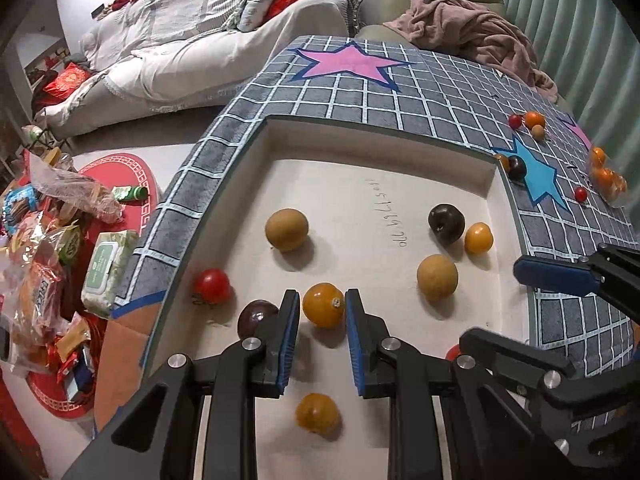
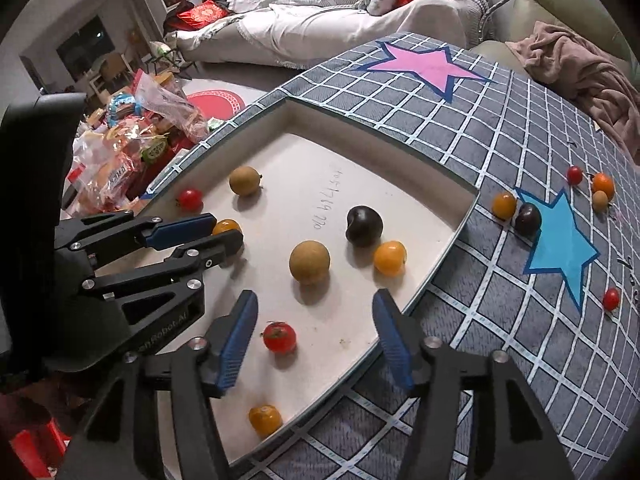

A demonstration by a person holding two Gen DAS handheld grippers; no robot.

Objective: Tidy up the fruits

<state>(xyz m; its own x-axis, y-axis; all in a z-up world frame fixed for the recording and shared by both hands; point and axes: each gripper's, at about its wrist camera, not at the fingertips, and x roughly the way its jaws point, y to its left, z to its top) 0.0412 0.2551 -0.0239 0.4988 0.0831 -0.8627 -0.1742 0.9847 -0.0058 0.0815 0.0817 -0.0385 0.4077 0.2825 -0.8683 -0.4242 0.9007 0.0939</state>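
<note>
While your left gripper (image 1: 322,307) sits low over the white tray (image 1: 344,184), the notes run as follows.

Left gripper: your blue pads bracket an orange fruit (image 1: 323,305); narrow gaps show on both sides, so you are nearly closed on it, and a firm grip cannot be confirmed. The right wrist view has one finger hiding most of that fruit.

Right gripper: your right gripper (image 2: 314,330) is spread wide and holds nothing; a red tomato (image 2: 279,337) lies on the tray floor between its fingers, apart from both.

Tray contents: two tan round fruits (image 2: 310,262) (image 2: 245,180), a dark plum (image 2: 363,225) touching a second orange fruit (image 2: 389,257), another red tomato (image 2: 189,199) at the left wall, another orange fruit (image 2: 265,420) at the near edge. The left wrist view adds a second dark plum (image 1: 256,317) just left of your left finger.

Cloth: the grid-patterned cloth (image 2: 500,320) around the tray carries loose fruit well apart from the tray floor: an orange one (image 2: 504,205) beside a dark plum (image 2: 527,219) on the blue star (image 2: 560,248), small red tomatoes (image 2: 611,298) (image 2: 575,175), and more at the far right.

Floor, left: snack bags (image 1: 40,276) and a wipes pack (image 1: 106,270).
</note>
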